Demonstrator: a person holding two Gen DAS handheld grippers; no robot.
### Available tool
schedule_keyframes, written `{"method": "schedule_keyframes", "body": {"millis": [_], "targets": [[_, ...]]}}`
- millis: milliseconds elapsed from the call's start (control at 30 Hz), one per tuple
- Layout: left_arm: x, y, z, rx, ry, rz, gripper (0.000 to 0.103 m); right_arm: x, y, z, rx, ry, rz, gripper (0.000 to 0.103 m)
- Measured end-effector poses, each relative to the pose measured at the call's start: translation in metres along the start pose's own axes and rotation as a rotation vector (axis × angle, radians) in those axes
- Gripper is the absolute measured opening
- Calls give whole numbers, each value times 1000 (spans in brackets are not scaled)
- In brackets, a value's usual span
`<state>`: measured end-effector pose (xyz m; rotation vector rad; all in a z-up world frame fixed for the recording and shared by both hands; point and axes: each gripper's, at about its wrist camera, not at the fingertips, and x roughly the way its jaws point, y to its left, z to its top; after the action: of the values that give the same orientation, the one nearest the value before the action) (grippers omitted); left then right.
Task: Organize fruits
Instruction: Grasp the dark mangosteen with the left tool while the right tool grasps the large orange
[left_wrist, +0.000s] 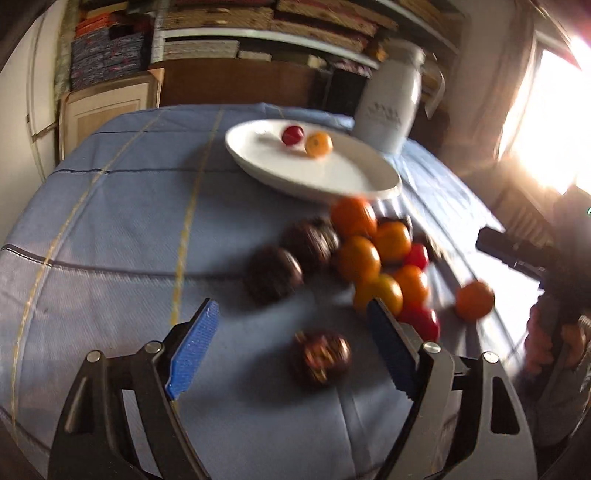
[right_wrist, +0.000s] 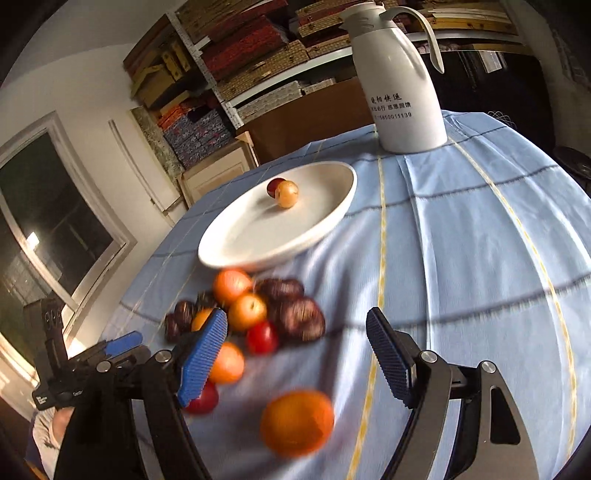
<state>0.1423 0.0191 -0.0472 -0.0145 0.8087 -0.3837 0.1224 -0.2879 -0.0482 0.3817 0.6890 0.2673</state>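
A white plate (left_wrist: 258, 162) (right_wrist: 325, 206) on the blue tablecloth holds a small red fruit (left_wrist: 292, 135) and a small orange fruit (left_wrist: 318, 144). In front of it lies a pile of orange fruits (left_wrist: 358, 258), red fruits (left_wrist: 421, 319) and dark brown fruits (left_wrist: 271, 275). My left gripper (left_wrist: 291, 310) is open and empty, with one dark fruit (left_wrist: 319, 357) lying between its fingers. My right gripper (right_wrist: 297, 319) is open and empty, above a lone orange fruit (right_wrist: 297, 422). That orange also shows in the left wrist view (left_wrist: 474, 300).
A white thermos jug (right_wrist: 400, 81) (left_wrist: 391, 107) stands behind the plate. Shelves of stacked boxes line the wall beyond the table. A bright window is at the right in the left wrist view. The blue tablecloth (right_wrist: 480, 240) stretches to the right of the pile.
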Motion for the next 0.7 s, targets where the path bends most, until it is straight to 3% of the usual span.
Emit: {"method": "schedule_keyframes", "body": {"millis": [433, 567, 700], "targets": [[22, -13, -7, 56, 141, 3, 80, -16, 11, -38, -88, 105, 4, 79], [26, -15, -6, 74, 146, 20, 78, -8, 10, -37, -96, 144, -11, 77], [27, -20, -6, 97, 141, 43, 65, 0, 8, -39, -83, 188, -19, 65]]}}
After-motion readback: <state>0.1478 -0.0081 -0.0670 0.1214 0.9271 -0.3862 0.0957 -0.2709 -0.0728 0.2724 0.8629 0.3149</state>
